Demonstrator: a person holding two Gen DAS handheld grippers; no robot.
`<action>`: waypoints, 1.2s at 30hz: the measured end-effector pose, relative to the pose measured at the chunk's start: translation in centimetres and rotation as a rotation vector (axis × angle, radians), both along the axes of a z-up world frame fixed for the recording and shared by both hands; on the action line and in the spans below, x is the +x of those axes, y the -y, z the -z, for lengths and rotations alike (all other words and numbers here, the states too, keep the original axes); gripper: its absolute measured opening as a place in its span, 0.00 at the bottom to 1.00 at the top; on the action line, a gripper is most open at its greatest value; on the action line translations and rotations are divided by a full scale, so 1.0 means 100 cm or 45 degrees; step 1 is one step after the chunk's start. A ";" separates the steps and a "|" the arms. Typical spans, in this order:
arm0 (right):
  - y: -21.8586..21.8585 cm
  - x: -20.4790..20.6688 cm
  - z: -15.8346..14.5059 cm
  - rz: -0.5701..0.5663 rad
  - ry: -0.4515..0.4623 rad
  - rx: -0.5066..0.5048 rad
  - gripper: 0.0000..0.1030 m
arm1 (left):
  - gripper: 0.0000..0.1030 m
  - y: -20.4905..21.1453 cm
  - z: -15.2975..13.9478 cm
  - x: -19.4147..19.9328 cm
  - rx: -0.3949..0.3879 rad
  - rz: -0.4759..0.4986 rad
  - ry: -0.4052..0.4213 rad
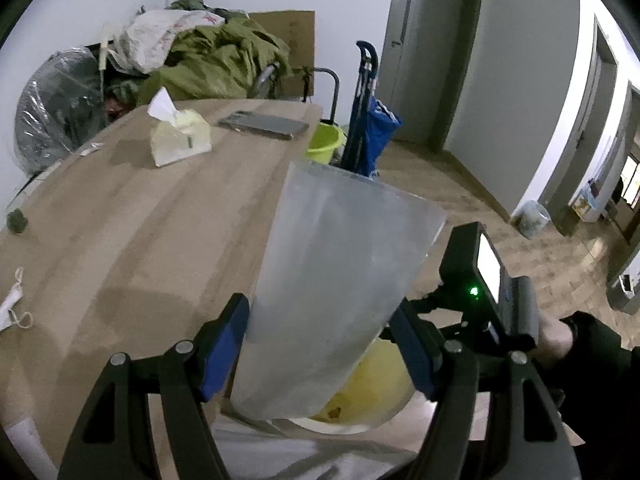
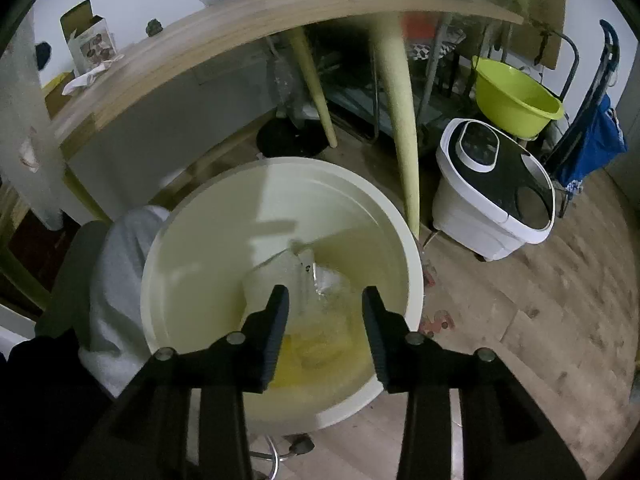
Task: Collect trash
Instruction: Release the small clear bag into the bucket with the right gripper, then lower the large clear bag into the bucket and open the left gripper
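The left gripper (image 1: 320, 354) clamps a frosted plastic cup (image 1: 336, 280) above the cream waste bin (image 2: 408, 240), beside the wooden table (image 1: 120, 220) (tissue pack (image 1: 180, 138) at 11 o'clock). The right gripper (image 2: 326, 334) hangs open over the bin, crumpled clear plastic (image 2: 296, 280) inside, a table leg (image 2: 404, 140) at 1 o'clock.

White walls (image 1: 100, 8), wooden floor (image 2: 540, 300), wooden table (image 1: 120, 208)

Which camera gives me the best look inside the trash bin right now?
Right wrist: it looks straight down into the cream trash bin, showing clear plastic on the bottom. Left wrist shows only a yellowish sliver of it behind the held frosted cup.
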State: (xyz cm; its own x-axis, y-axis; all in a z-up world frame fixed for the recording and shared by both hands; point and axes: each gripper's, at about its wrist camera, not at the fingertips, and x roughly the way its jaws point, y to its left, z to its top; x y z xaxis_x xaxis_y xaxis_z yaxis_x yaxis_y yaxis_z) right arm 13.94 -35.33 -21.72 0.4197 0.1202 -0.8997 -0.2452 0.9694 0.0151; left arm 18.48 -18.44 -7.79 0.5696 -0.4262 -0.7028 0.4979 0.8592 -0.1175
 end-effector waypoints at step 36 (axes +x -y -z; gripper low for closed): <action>0.066 -0.042 -0.022 0.288 0.072 -0.001 0.35 | 0.72 0.089 0.152 0.059 0.147 0.059 -0.531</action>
State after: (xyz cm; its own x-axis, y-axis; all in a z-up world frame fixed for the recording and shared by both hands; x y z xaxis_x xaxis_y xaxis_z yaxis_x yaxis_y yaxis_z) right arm 9.72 -41.93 -19.54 0.4854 0.0169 -0.8741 -0.0221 0.9997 0.0071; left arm 24.43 -27.33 -23.02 0.2092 -0.3496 -0.9132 0.4664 0.8565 -0.2210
